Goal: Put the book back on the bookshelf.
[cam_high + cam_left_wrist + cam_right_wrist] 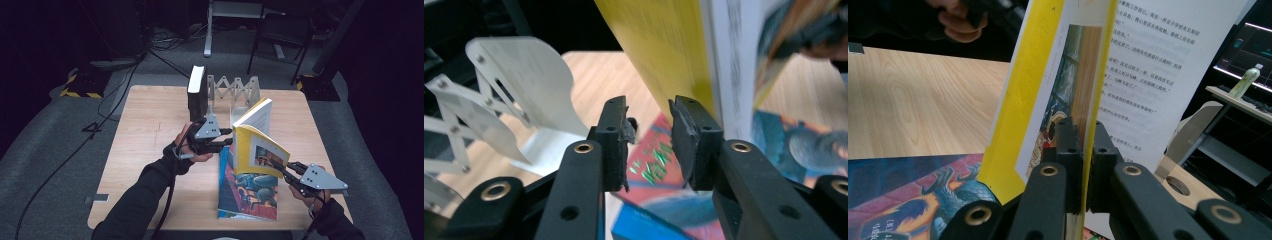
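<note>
High view: a yellow book (256,145) stands upright and open near the worktop's (145,150) right edge, over a blue book (248,192) lying flat. Left gripper view: the left gripper (650,135) has spread jaws, nothing between them, beside the yellow cover. Right gripper view: the right gripper (1083,150) pinches that cover's edge.
</note>
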